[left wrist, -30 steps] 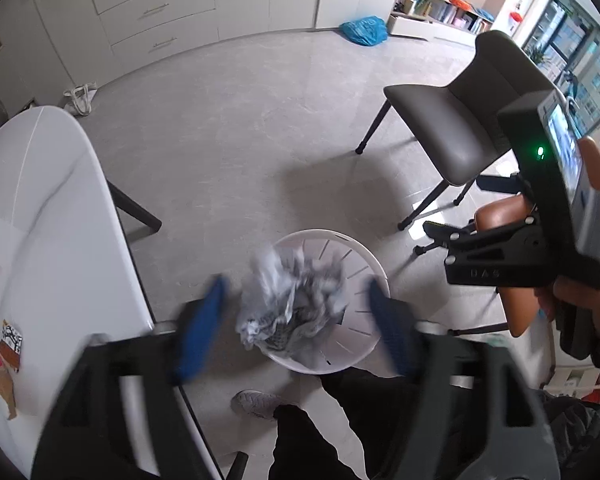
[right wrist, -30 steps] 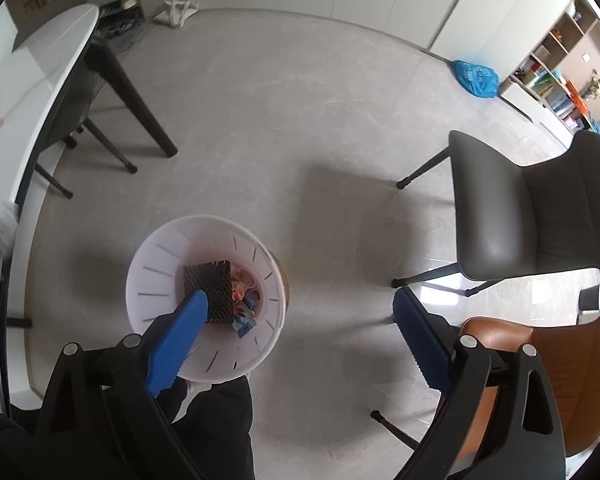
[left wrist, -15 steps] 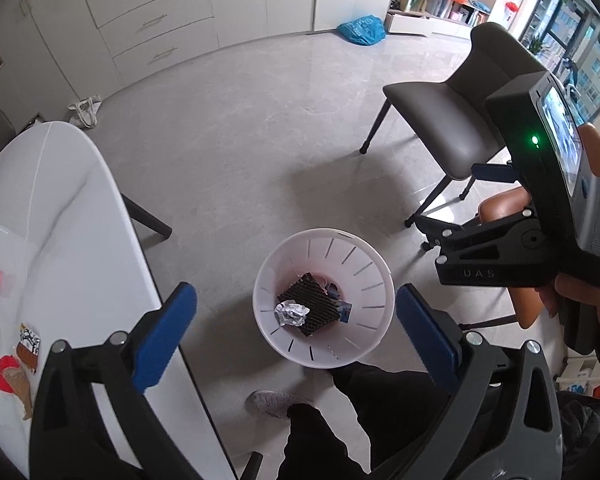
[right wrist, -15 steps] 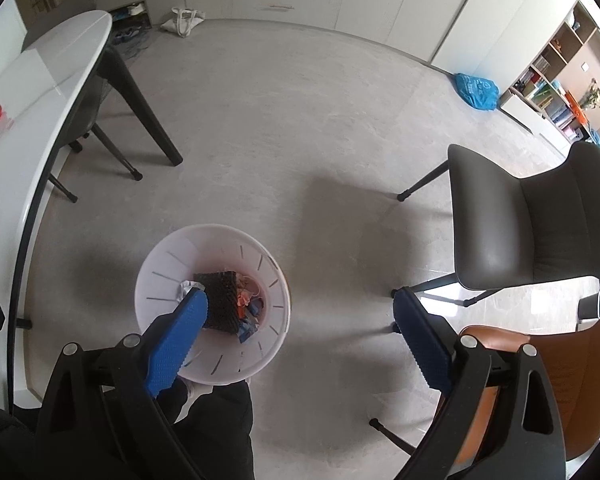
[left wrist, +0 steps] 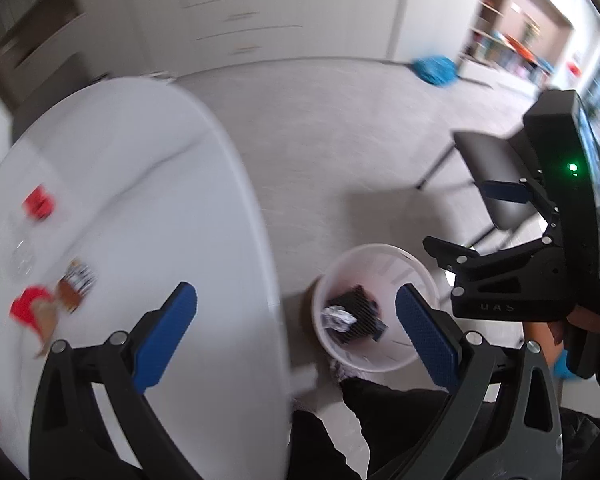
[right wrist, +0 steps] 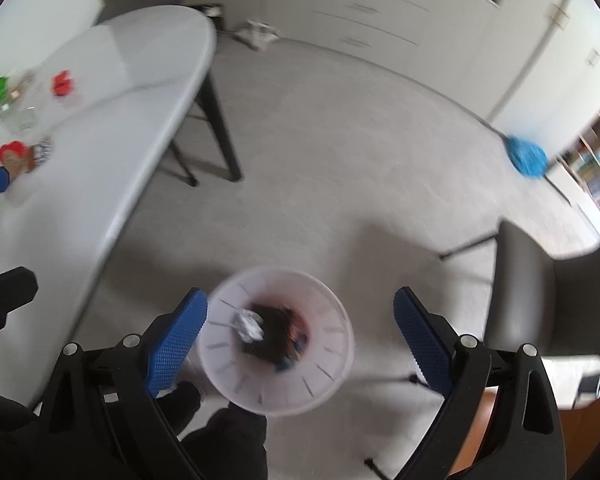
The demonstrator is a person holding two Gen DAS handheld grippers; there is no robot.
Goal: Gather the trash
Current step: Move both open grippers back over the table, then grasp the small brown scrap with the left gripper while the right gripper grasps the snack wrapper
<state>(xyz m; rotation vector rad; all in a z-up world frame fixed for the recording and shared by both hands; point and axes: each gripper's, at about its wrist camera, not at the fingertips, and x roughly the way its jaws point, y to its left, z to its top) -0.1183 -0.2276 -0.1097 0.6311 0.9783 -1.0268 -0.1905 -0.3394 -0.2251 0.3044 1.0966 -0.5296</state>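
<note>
Between your left gripper (left wrist: 296,328) fingers: nothing, they're spread wide. Right gripper (right wrist: 300,332) also spread, empty, hanging over the bin (right wrist: 236,396). Since half a second ago your left gripper has swung left, so the table (left wrist: 160,200) now fills most of its view and the bin (left wrist: 380,364) sits at right, on the floor beside the table edge. Both views are blurred. Crumpled foil (left wrist: 337,316) lies inside the bin on a dark piece (left wrist: 360,304), same as before. Farther out on the table: red wrapper (left wrist: 27,309), brown packet (left wrist: 75,285), red scrap (left wrist: 39,202). Beyond: grey chair (right wrist: 524,276), blue bag (right wrist: 526,157).
</note>
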